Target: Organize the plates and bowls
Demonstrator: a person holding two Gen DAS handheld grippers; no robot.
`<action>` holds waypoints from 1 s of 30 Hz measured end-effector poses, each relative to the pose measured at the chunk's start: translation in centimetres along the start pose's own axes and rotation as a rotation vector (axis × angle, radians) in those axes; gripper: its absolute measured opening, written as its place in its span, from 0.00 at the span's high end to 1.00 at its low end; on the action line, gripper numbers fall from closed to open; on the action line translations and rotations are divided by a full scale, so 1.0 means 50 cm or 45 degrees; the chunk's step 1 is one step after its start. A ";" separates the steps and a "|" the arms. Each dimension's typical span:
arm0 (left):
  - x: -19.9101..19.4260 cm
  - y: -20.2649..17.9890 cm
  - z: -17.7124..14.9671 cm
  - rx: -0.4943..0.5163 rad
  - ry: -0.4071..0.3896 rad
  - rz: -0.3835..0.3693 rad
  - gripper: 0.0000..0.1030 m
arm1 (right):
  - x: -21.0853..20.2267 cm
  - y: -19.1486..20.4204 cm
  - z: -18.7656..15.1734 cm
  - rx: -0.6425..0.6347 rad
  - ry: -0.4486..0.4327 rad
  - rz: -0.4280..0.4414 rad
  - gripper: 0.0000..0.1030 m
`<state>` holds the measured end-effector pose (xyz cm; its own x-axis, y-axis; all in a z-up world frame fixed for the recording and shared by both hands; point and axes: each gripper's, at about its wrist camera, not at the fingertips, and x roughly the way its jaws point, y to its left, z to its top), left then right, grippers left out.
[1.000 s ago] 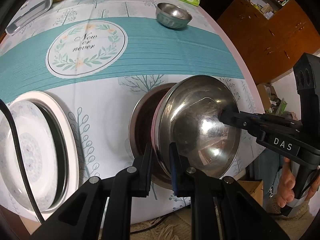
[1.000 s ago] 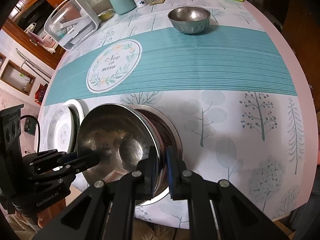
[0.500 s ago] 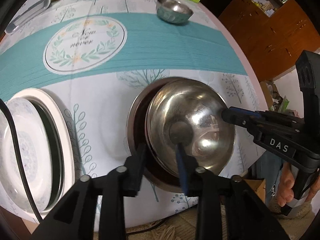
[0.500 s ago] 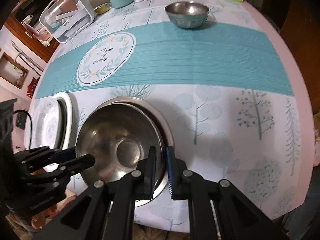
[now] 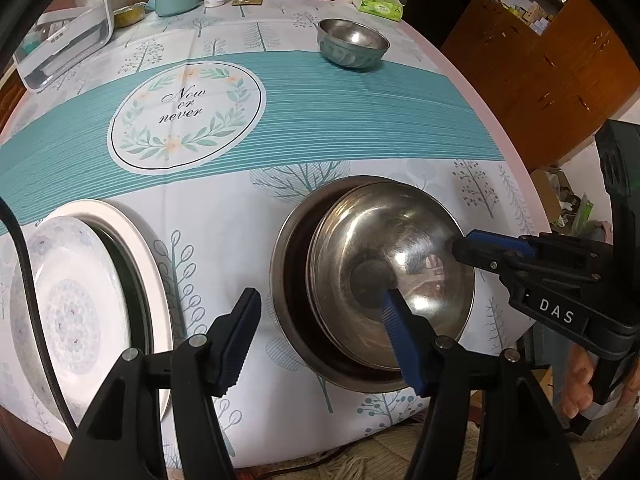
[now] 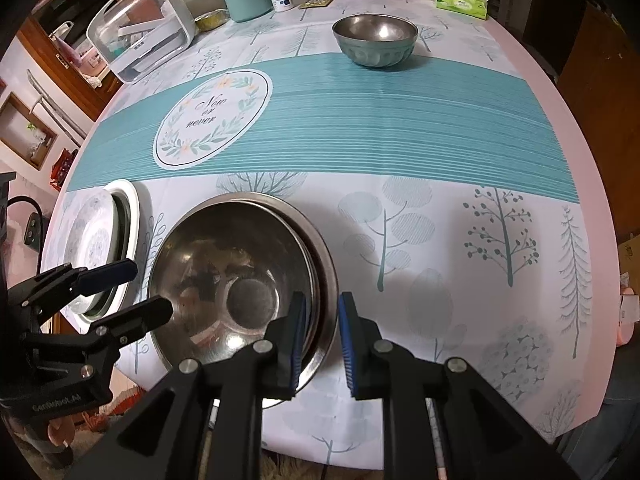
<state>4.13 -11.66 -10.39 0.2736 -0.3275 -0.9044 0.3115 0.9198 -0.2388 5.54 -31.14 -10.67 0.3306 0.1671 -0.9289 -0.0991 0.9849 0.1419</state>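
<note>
Steel bowl sits nested in larger steel basin at desk front edge; left gripper fingers spread wide, right gripper fingers parted, straddling the rims

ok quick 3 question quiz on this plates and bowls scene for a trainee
1. True or false: the left gripper has its jaws shut on the rim of the steel bowl.
2. Where does that steel bowl sit? A) nested in the wider steel basin B) on the teal stripe C) on the white plates
3. Fill in: the small bowl at the far side of the table stands ____ from the stack.

Key
1. False: both grippers, including the right gripper, are open with the rim free between the jaws.
2. A
3. apart
</note>
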 end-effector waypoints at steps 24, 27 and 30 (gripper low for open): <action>-0.121 -0.010 0.158 0.158 -0.222 0.078 0.34 | -0.062 -0.052 0.090 0.029 -0.131 -0.036 0.84; -0.138 -0.011 0.210 0.166 -0.262 0.042 0.34 | -0.081 -0.071 0.135 0.058 -0.157 -0.033 0.83; -0.154 -0.019 0.268 0.183 -0.301 0.012 0.23 | -0.110 -0.089 0.189 0.085 -0.198 -0.020 0.67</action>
<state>13.92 -12.92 1.52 0.4767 -0.3763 -0.7944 0.4291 0.8884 -0.1633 13.02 -36.01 -2.98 0.4737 0.1515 -0.8676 -0.0320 0.9874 0.1550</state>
